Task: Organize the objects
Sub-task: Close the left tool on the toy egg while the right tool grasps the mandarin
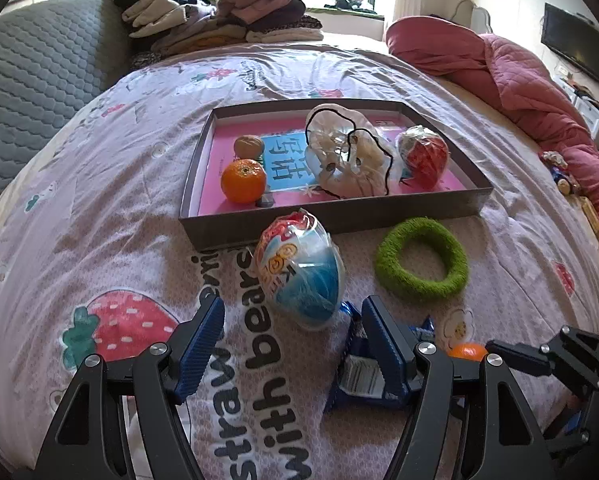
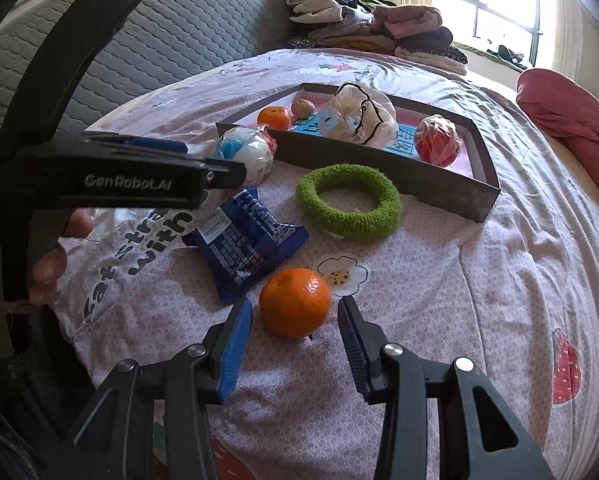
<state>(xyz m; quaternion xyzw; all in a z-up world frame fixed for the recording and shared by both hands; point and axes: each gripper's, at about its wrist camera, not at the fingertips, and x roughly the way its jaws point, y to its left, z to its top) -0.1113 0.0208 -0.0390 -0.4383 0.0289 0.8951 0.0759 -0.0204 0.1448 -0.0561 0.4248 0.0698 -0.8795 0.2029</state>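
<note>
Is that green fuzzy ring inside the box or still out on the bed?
Out. The green ring lies flat on the bedsheet, just in front of the box wall; nothing is holding it.

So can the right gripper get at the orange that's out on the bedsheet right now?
Probably yes. The right gripper is open, with the orange sitting just ahead between its fingers. Nothing lies between them; the blue snack packet sits off to one side.

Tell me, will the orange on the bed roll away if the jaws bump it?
Probably a little. The orange is round and sits loose on the bedspread, though the soft cloth should slow it. It looks firm, so the right gripper, whose open jaws flank it, could likely squeeze it without slipping.
</note>
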